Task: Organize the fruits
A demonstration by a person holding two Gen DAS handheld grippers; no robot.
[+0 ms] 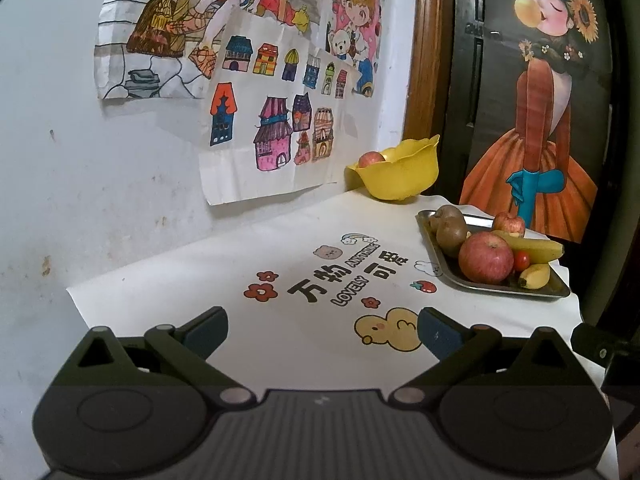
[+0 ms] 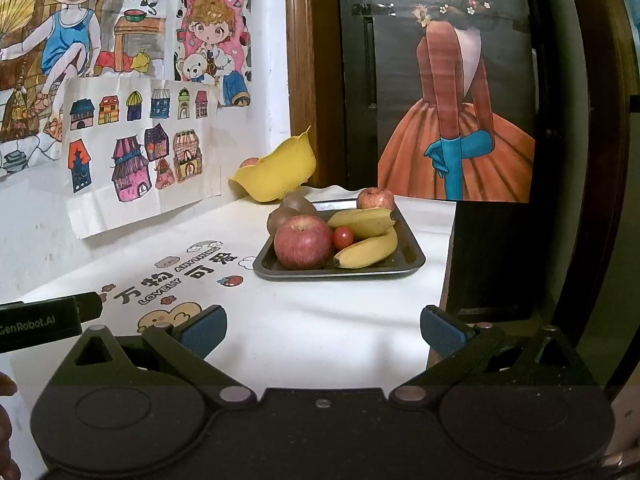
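**Right wrist view: fruit heaped on a metal tray, both claws spread and empty**

Right wrist view shows the right claw (image 2: 322, 330) with its blue ribbed pads wide apart, gripping nothing, above a surface (image 2: 320, 320) covered in smooth white cloth printed with cartoon flowers, a duck and lettering. Ahead sits a shallow rectangular metal tray (image 2: 412, 258) with rounded corners and a dull grey sheen. In it lie a large red apple (image 2: 303, 242) with streaked, matte skin at the front left, a small glossy cherry tomato (image 2: 343, 237) touching its right side, two curved yellow bananas (image 2: 366, 236) lying one behind the other, two fuzzy brown kiwis (image 2: 294, 208) at the back left, and a smaller apple (image 2: 375, 199) at the back right.

Behind the tray, against the wall, stands a yellow plastic bowl (image 2: 276, 174) with a wavy, petal-shaped rim; another red apple (image 2: 250, 162) peeks over its edge.

From the left wrist view, the left claw (image 1: 322, 330) is likewise spread, holding nothing, over the printed cloth. The tray (image 1: 440, 256) lies to its front right and the yellow bowl (image 1: 400, 176) farther back in the corner. Crinkled paper drawings (image 1: 276, 120) of coloured houses hang on the scuffed white wall.
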